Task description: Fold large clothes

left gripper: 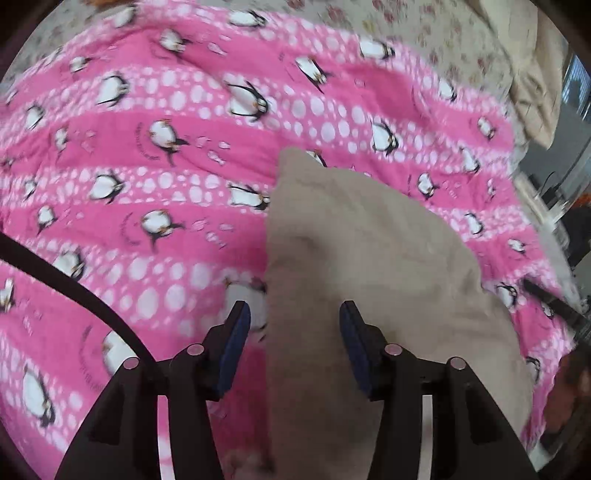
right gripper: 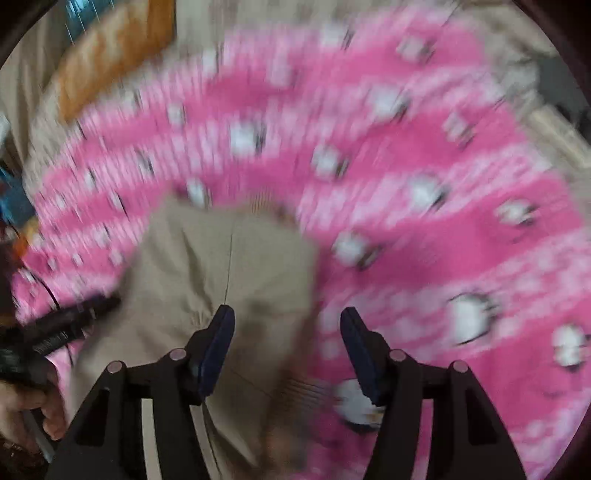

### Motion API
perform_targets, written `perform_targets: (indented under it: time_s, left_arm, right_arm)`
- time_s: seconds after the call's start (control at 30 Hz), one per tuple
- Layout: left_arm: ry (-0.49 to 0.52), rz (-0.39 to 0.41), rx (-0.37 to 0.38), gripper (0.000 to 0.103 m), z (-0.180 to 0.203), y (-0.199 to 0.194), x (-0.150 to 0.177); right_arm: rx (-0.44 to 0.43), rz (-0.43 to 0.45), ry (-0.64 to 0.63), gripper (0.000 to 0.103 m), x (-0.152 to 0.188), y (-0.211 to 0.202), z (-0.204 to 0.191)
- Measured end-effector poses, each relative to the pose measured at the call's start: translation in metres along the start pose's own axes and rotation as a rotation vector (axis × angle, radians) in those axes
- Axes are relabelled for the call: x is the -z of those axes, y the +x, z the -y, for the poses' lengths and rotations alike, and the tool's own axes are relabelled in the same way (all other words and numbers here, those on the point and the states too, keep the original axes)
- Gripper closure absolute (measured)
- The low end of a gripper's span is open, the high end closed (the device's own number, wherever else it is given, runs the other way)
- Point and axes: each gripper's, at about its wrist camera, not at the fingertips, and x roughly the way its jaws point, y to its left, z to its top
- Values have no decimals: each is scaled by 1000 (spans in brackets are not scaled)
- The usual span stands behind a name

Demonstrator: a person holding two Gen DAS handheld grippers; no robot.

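A beige garment (left gripper: 373, 266) lies folded on a pink penguin-print blanket (left gripper: 155, 155). My left gripper (left gripper: 293, 314) is open above the garment's near left edge, holding nothing. In the right wrist view, which is motion-blurred, the same beige garment (right gripper: 221, 273) lies on the pink blanket (right gripper: 424, 206). My right gripper (right gripper: 286, 321) is open above the garment's right edge, empty. The left gripper (right gripper: 70, 321) and the hand holding it show at the left edge of that view.
A black cable (left gripper: 74, 288) crosses the blanket at the left. A floral sheet (left gripper: 424, 33) and a beige pillow (left gripper: 532, 92) lie beyond the blanket. An orange cushion (right gripper: 110, 55) sits at the far left. Room furniture (left gripper: 569, 206) stands past the bed's right edge.
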Motion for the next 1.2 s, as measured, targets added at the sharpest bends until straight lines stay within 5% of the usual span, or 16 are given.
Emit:
perform_targets:
  time_s: [0.03, 0.07, 0.27, 0.43, 0.63, 0.87, 1.1, 1.2]
  left_arm:
    - [-8, 6, 19, 62, -5, -1, 6]
    - [-12, 9, 36, 61, -6, -1, 11]
    - [-143, 23, 222, 58, -20, 18, 34]
    - [-102, 5, 331, 56, -9, 20, 22]
    - [-117, -27, 319, 51, -13, 41, 20]
    - [-18, -2, 222, 51, 2, 37, 24]
    - [5, -11, 237, 52, 4, 36, 22]
    - [57, 2, 188, 52, 14, 34, 25]
  right_arm:
    - [1, 46, 35, 11, -1, -13, 12]
    - [-8, 74, 80, 5, 0, -21, 25]
    - [-231, -147, 172, 5, 23, 25, 43]
    - [-335, -215, 236, 5, 41, 68, 25]
    - [-401, -227, 213, 1, 35, 98, 9]
    - [-272, -197, 73, 45, 30, 104, -12]
    - [-352, -190, 82, 35, 36, 102, -8]
    - [-347, -198, 66, 35, 36, 105, -10]
